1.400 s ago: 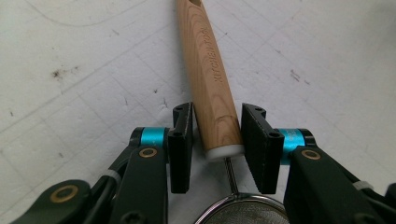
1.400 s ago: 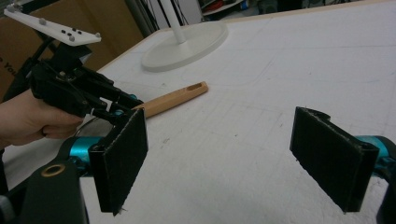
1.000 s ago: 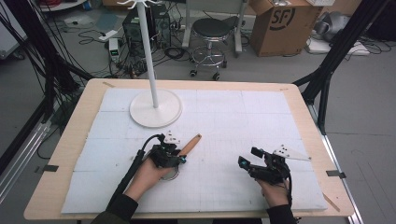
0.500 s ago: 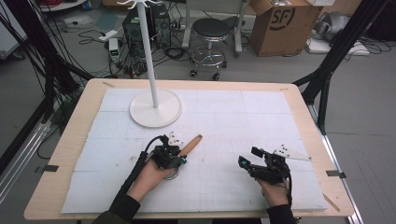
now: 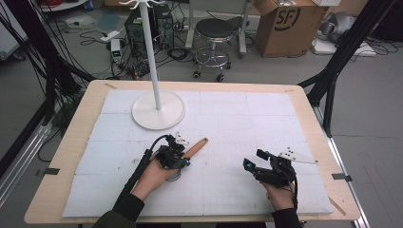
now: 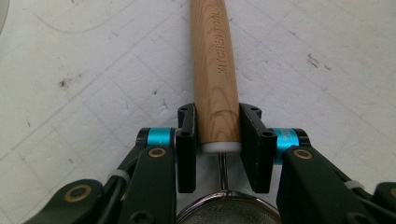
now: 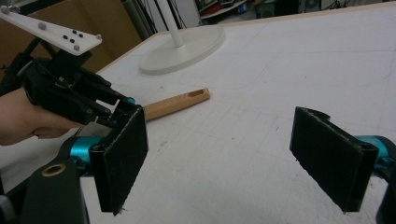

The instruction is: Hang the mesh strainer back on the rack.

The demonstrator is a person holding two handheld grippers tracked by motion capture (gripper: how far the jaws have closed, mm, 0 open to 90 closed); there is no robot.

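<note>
Spanning the scene, the worktop [image 5: 83,142] carries a white gridded mat [image 5: 237,123], and on the mat's far left stands a white coat stand [image 5: 158,110] with a broad round base. Nearer the person lies a small strainer [image 6: 229,212] with a wooden handle [image 6: 215,70] stamped "KITCHEN TOOL"; the handle points away toward the stand base, well short of it. The left gripper [image 6: 217,135] straddles the handle at its white collar, just ahead of the mesh bowl. Its jaws have just been closing and now sit narrow, the pads flanking the wood on both sides; whether they already press on it cannot be told, so the hold is judged incomplete. The right gripper [image 7: 233,154] hovers apart over bare mat, jaws wide, holding nothing.

Risks, largest first. The hold sits at the very end of the handle, next to the bowl, so on lifting the long wooden end may droop or swing. The rounded, smooth wood may roll or slide between flat pads if closure stops short. A lift begun before the pads bite would probably nudge the strainer along the mat instead of raising it. Finally, the thin wire neck [image 6: 223,170] between collar and bowl may catch on a pad edge if the gripper shifts backward.
</note>
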